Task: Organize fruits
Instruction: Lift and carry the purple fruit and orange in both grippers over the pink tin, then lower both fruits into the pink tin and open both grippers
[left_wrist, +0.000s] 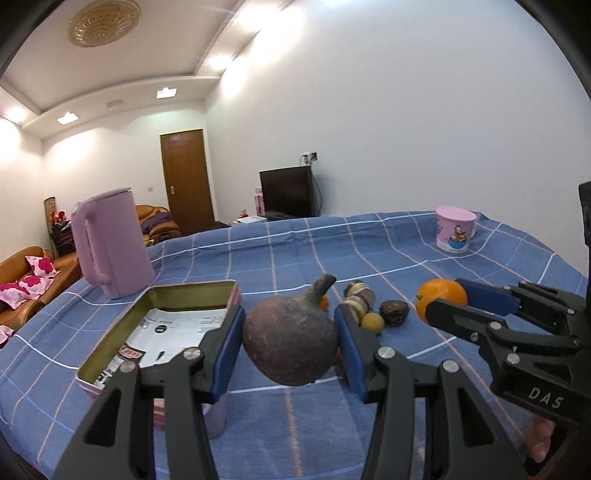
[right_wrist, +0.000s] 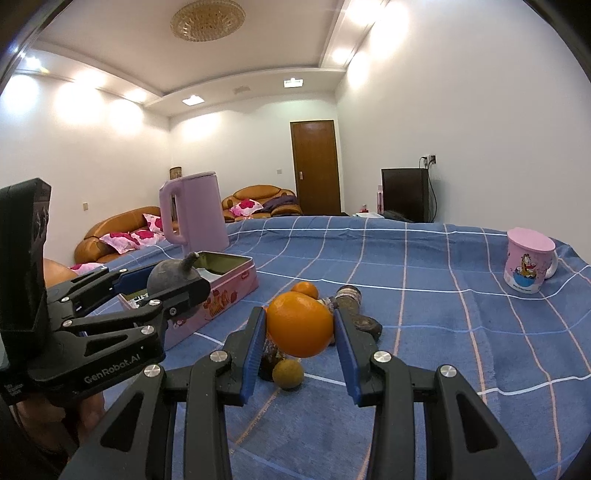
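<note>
Fruits sit in two places — some held aloft, some lying on the blue checked cloth of the bench (left_wrist: 369, 251). The left gripper (left_wrist: 291, 345) has its fingers (left_wrist: 229, 350) clamped on a dark purple-brown fruit with a stubby stem (left_wrist: 290, 341), lifted off the cloth just beside the open pink tin (left_wrist: 229, 291). The tin holds printed paper and no fruit that can be seen. In the right wrist view the right gripper (right_wrist: 300, 349) grips an orange (right_wrist: 299, 323) between its blue-padded fingers (right_wrist: 345, 349), clear of the cloth.

Under and behind the orange, a small cluster lies on the bench: a small yellow-green round fruit (right_wrist: 288, 374), a dark brown wrinkled fruit (right_wrist: 367, 325), a smaller orange fruit (right_wrist: 304, 289) and a brown banded, elongated item (right_wrist: 347, 297) — what that last one is cannot be told. They lie close together, some touching.

A pink kettle (left_wrist: 110, 243) stands behind the tin, near the bench's far left edge. A pink lidded mug with a cartoon print (right_wrist: 530, 260) stands well apart on the right. Sofas with pink cushions, a wooden door and a dark television fill the room beyond.
</note>
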